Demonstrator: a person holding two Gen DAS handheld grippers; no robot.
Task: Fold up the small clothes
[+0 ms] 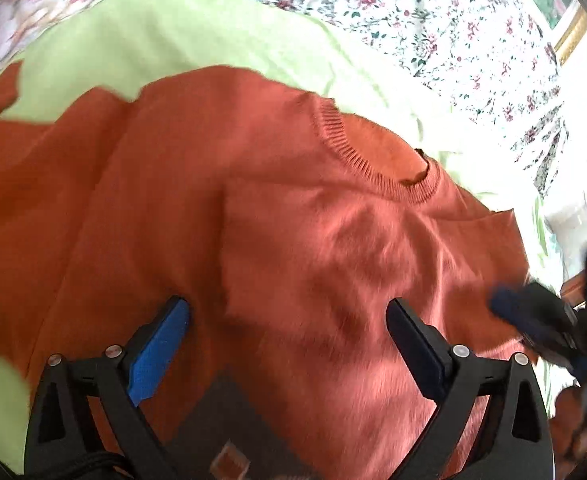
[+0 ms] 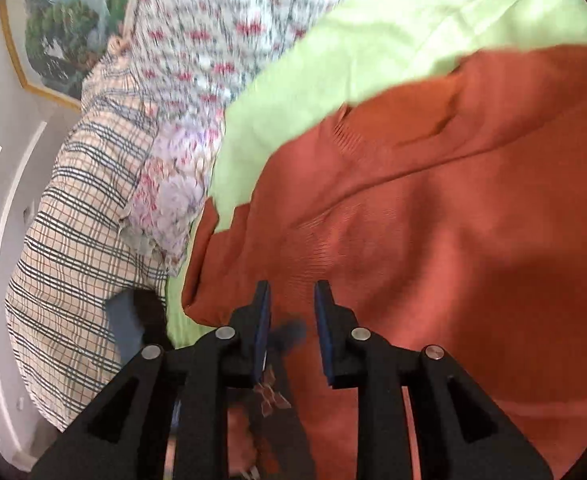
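Our left gripper (image 1: 287, 312) has its fingers (image 1: 161, 344) spread wide above the orange sweater (image 1: 293, 220), holding nothing. Our right gripper (image 2: 292, 292) stands narrowly parted over the sweater's near edge, nothing pinched between its pads. The sweater lies spread on a light green sheet (image 1: 173, 32), with floral bedding (image 1: 413, 8) farther off.

One orange sweater (image 1: 253, 208), two grippers, one green sheet (image 1: 153, 28).
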